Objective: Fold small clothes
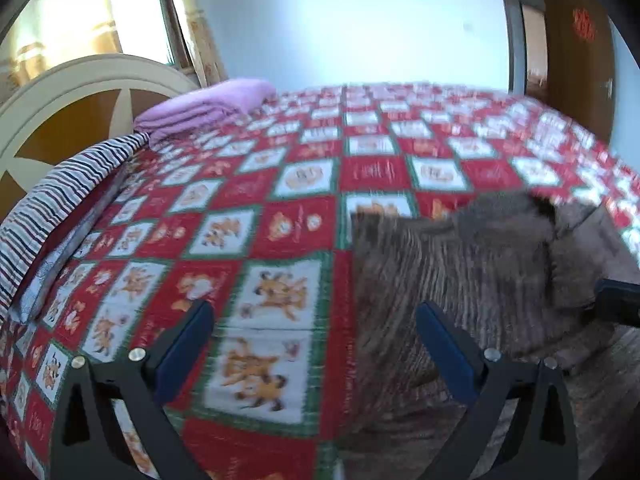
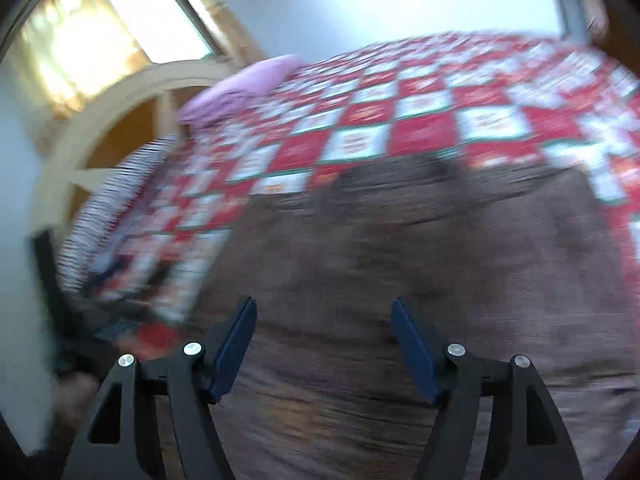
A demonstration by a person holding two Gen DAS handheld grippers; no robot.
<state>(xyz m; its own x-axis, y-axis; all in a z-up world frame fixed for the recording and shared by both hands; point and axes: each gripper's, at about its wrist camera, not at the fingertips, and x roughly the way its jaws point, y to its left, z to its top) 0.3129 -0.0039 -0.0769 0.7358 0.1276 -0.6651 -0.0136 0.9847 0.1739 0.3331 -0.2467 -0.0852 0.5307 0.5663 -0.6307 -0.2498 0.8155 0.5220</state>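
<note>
A brown ribbed garment (image 1: 472, 280) lies spread at lower right on the checked quilt (image 1: 256, 216), apparently unfolded. Left gripper (image 1: 316, 320) and right gripper (image 2: 324, 320) gape wide, holding nothing.

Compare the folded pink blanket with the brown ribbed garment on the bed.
The folded pink blanket is plain pink; the brown ribbed garment is brown-grey and ribbed. The blanket sits stacked by the headboard; the garment lies spread out near both grippers. Both rest on the red checked quilt.

A folded pink blanket (image 1: 208, 108) lies on the checkered quilt (image 1: 280, 208) by the headboard (image 1: 80, 96).
</note>
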